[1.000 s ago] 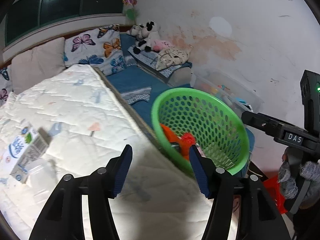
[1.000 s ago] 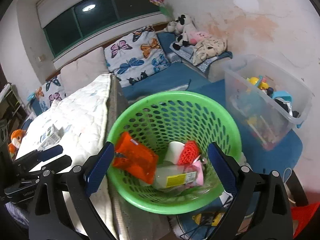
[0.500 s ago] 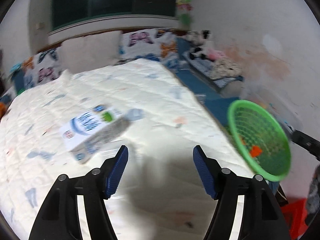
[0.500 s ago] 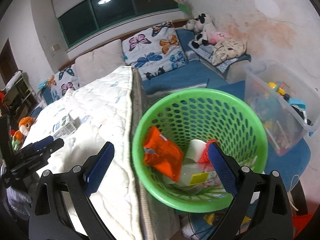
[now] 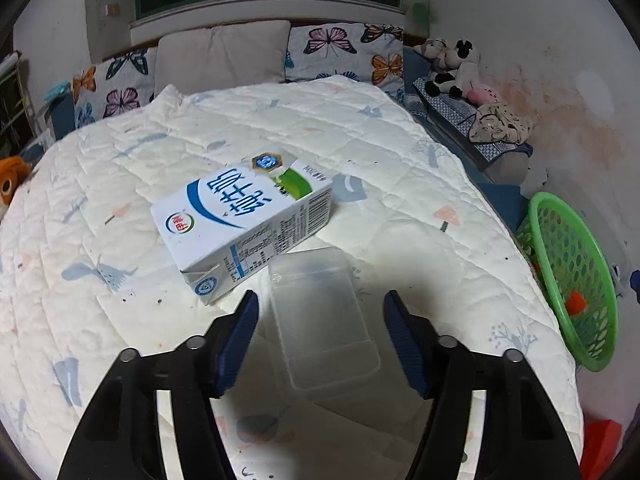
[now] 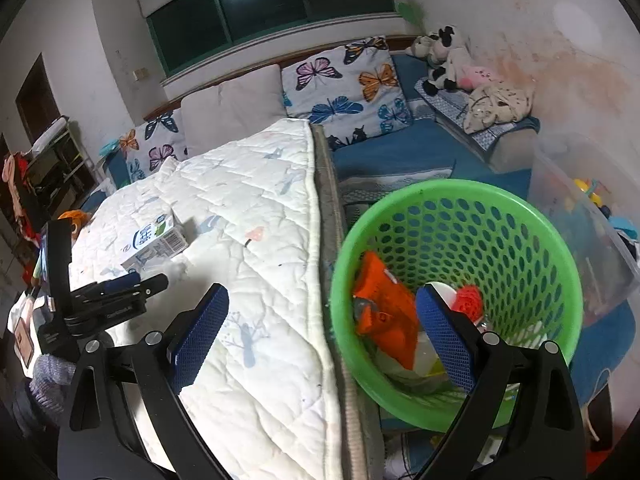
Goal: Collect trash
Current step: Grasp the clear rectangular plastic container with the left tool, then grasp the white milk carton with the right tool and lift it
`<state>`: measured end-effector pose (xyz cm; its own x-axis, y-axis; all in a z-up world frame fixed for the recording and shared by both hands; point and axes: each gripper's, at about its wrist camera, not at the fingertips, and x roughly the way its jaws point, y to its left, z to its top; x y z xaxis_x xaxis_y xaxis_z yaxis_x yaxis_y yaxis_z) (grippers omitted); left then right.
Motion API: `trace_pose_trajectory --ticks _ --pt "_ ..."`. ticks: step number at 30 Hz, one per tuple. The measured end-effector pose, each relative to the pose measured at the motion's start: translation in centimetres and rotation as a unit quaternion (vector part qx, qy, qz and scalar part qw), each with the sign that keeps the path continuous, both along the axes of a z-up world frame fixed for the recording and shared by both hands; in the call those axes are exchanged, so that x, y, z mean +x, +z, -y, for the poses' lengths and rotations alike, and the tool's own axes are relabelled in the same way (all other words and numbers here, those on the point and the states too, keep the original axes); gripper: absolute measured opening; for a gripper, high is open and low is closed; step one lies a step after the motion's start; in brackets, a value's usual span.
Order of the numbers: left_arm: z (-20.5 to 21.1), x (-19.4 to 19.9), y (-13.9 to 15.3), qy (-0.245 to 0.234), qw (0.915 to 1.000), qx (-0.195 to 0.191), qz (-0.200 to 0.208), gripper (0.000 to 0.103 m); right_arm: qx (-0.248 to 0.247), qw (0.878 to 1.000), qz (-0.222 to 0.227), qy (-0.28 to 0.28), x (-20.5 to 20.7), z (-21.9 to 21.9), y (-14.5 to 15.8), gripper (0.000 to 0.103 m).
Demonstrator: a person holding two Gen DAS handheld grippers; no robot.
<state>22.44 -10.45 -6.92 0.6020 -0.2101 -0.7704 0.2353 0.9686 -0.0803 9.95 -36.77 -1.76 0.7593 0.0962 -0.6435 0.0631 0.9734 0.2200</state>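
Tub (image 5: pixel 324 320): clear, thin-walled, likely light, flexible, slick; on quilt (image 5: pixel 400 160), touching carton (image 5: pixel 244 220). Left gripper (image 5: pixel 320 320) closing, tub between jaws, no pad contact. Grip across long sides, gently. Right gripper (image 6: pixel 320 336) open, empty, beside basket (image 6: pixel 560 280).

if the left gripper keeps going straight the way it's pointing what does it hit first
Most likely the clear plastic container lying on the quilt; it sits between the closing jaws of the left gripper, untouched. The milk carton lies left of that line.
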Motion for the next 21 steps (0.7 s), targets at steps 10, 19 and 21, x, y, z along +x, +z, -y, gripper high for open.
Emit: trace_pose_trajectory --ticks 10,19,21 --pt "-1.5 -1.0 0.6 -0.001 0.9998 -0.018 0.012 0.045 0.002 1.0 -0.007 0.025 1.7 -2.0 -0.2 0.094" --pt "-5.9 -3.5 3.3 0.022 0.9981 -0.04 0.042 0.045 0.002 0.997 -0.012 0.082 4.5 -6.9 -0.5 0.096" --pt "-7.2 -3.8 3.7 0.032 0.9975 -0.046 0.045 0.045 -0.003 0.995 -0.012 0.099 5.2 -8.3 -0.4 0.096"
